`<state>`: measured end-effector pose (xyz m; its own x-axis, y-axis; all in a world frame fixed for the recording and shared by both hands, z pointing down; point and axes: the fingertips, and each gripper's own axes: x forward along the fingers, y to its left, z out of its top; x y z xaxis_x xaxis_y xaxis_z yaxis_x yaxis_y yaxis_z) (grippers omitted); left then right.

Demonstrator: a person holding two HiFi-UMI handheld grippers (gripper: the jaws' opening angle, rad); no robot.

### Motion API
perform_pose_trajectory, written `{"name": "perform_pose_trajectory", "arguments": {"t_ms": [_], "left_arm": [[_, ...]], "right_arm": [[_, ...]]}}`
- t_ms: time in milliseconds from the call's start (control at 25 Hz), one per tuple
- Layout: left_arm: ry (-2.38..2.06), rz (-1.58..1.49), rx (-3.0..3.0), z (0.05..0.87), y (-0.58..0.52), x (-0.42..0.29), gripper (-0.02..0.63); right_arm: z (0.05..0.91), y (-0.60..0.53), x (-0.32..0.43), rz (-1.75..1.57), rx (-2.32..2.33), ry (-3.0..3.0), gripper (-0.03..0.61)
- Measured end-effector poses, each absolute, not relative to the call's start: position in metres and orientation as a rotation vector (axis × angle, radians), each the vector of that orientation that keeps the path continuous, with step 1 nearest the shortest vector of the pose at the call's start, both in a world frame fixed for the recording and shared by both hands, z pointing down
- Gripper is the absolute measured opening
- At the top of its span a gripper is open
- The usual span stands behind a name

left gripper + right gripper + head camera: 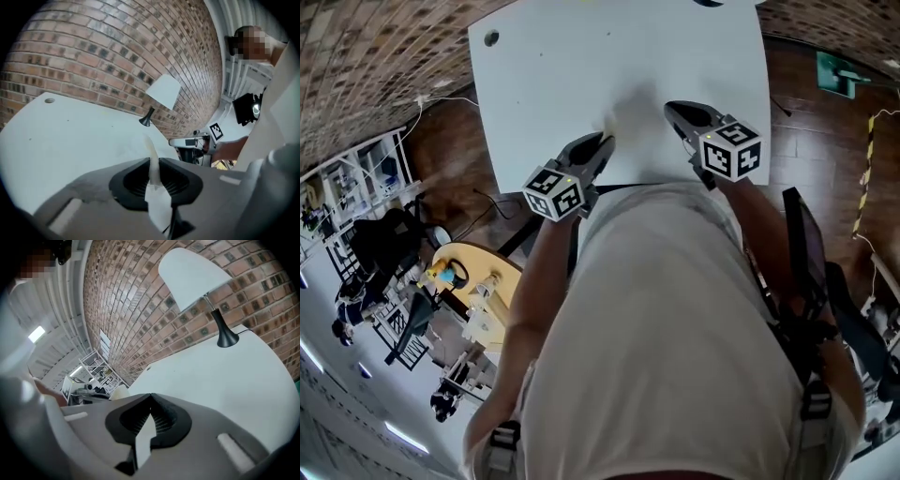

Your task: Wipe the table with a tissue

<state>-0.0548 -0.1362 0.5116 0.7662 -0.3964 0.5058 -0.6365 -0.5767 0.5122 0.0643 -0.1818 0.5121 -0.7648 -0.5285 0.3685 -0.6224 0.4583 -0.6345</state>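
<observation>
A white tissue [631, 114] hangs blurred over the white table [581, 66], stretched between my two grippers near the table's front edge. My left gripper [602, 145] is shut on one end. In the left gripper view a thin strip of tissue [152, 152] sticks up past the left gripper [153, 163], and more hangs behind the closed jaws. My right gripper [672, 110] is shut on the other end. In the right gripper view the right gripper [151, 398] shows only a white sliver of tissue [143, 434] pinched between its pads.
A white-shaded desk lamp [162, 92] on a black base stands at the table's far edge by the brick wall [108, 51]. A cable hole [491, 38] marks one far corner. A round wooden table [478, 281] with toys stands at the lower left.
</observation>
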Motion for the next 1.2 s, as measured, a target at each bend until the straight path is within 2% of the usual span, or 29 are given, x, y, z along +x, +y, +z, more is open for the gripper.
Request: {"name": "perform_pose_trajectory", "arguments": {"t_ms": [400, 680, 960, 1200], "left_arm": [[-1.041, 0.261, 2.137, 0.506, -0.163, -0.153, 0.064], [-0.992, 0.233, 2.212, 0.506, -0.179, -0.156, 0.064], [-0.981, 0.192, 2.189, 0.517, -0.183, -0.193, 0.064], [-1.081, 0.198, 2.144, 0.528, -0.208, -0.275, 0.064]], "right_arm": [[0.507, -0.186, 0.026, 1.111, 0.994, -2.586, 0.006], [0.503, -0.181, -0.003, 1.09, 0.984, -2.552, 0.006], [0.499, -0.176, -0.041, 1.08, 0.985, -2.505, 0.006], [0.499, -0.191, -0.102, 1.081, 0.981, -2.498, 0.006]]}}
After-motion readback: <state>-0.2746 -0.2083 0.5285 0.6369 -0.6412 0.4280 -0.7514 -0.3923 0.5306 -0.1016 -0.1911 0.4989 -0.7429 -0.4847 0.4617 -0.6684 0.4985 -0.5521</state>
